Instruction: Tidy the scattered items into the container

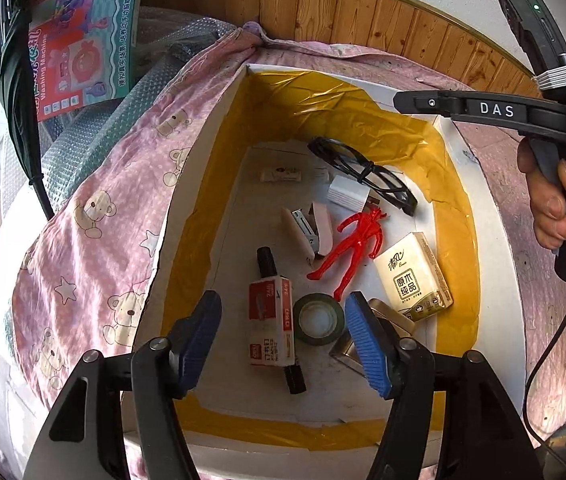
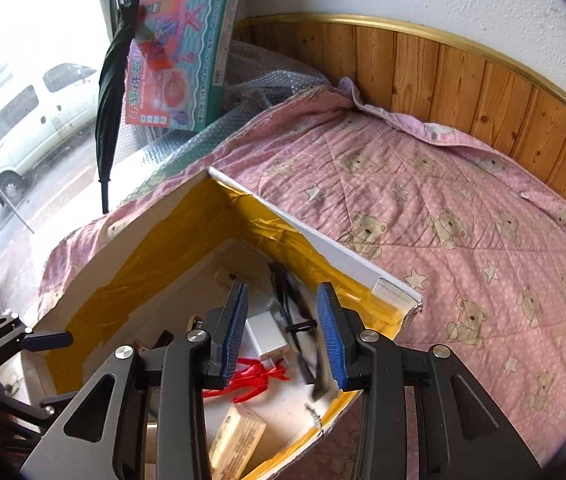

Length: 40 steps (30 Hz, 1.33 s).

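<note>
While both grippers gape, only left wrist shows tape roll [image 1: 319, 319] (boxed).

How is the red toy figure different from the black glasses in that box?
The red toy figure is bright red, solid, limbs spread, mid-box. The black glasses are dark, thin-framed, folded, nearer the far yellow-taped wall. The figure's head nearly reaches a white charger; the glasses overlap it. Both lie inside the box.

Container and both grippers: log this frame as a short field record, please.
container: white box lined with yellow tape, on pink bear quilt
contents: glasses, white charger, stapler, red figure, tissue pack, staples box, tape roll, marker
left gripper: open, empty, over the box
right gripper: open, empty, over the box
quilt: no loose items visible
</note>
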### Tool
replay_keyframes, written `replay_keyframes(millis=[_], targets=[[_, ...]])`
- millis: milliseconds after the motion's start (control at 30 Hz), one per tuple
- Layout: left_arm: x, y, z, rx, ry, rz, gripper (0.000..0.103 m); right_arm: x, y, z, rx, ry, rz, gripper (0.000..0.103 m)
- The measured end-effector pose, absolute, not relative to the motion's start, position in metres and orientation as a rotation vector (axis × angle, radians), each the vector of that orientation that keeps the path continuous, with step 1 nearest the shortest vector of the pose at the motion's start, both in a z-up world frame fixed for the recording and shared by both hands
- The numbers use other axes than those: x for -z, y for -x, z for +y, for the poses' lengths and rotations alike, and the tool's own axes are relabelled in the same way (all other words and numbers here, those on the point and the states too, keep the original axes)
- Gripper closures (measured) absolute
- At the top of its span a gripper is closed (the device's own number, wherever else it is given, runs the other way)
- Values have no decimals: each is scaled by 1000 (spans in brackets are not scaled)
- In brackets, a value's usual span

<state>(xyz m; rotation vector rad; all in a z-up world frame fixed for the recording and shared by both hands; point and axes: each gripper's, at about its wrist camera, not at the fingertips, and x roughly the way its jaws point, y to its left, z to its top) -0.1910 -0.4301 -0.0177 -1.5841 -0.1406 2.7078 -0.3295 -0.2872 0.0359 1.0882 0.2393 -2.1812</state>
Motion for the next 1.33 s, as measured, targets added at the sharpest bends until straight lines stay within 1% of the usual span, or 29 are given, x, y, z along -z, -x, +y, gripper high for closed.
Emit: replay_keyframes(millis=[200, 467, 600, 767, 833, 1000, 1333], targets=[[7, 177, -428, -2729, 1564, -146, 38, -48, 296, -283, 2137, -1102, 215, 65], [-18, 146, -420, -2766, 1502, -156, 37, -55, 241, -274, 2104, -1115, 280, 65], [-29, 130, -414, -2775, 1476, -150, 37, -59, 212, -269, 2102, -1125, 366, 65], [-43, 107, -406, -2791, 1438, -163, 37, -55, 172, -271, 2057, -1155, 564, 65], [-50, 98, -402, -2795, 1417, -158, 37, -53, 160, -269, 2045, -1164, 604, 61], [-67, 73, -390, -2800, 1359, -141, 36, -52, 142, -266, 2013, -1217, 580, 60], [-83, 46, -378, -2806, 1303, -146, 36, -65, 118, -276, 1994, -1177, 587, 59]])
